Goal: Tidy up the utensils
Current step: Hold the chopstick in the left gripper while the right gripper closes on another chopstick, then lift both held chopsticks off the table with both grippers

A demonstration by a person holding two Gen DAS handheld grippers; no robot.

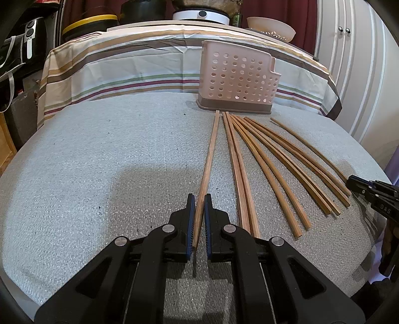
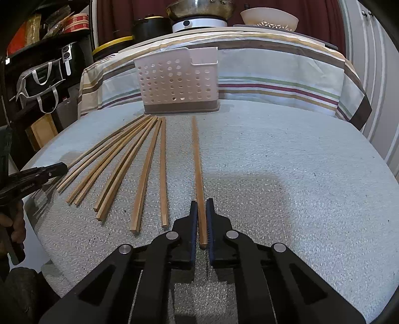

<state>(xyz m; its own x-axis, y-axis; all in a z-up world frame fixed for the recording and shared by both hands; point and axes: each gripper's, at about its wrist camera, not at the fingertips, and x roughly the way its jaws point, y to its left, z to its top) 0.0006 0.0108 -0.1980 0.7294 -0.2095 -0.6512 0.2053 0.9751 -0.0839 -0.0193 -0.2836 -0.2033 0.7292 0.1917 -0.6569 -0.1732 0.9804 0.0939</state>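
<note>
Two hand-held grippers reach over the bench (image 1: 99,149), which is covered with a pale, bubbly foam sheet; the left gripper (image 1: 199,219) has its fingers clamped on the near end of a single wooden chopstick (image 1: 212,149), which runs away from it across the foam, its far tip close to the holder's base; the right gripper (image 2: 202,221) has its fingers clamped on the near end of another chopstick (image 2: 197,159), the outermost one on its own side, lying apart from the rest. Between those two sticks the remaining chopsticks (image 2: 139,169) lie fanned out on the foam, their far tips gathered close together near the holder and their near ends spread apart; some lie in touching pairs. The utensil holder (image 1: 237,79), a pinkish perforated plastic caddy on a brown base, stands upright at the far side of the foam, just past the chopstick tips. Behind it a striped cloth (image 1: 137,67) drapes over the far end of the bench; past that sit a cream bowl (image 1: 271,27) and a white round appliance (image 1: 200,15). In the right wrist view a person's hand (image 2: 15,224) shows at the left edge, gripping the left gripper's handle.
</note>
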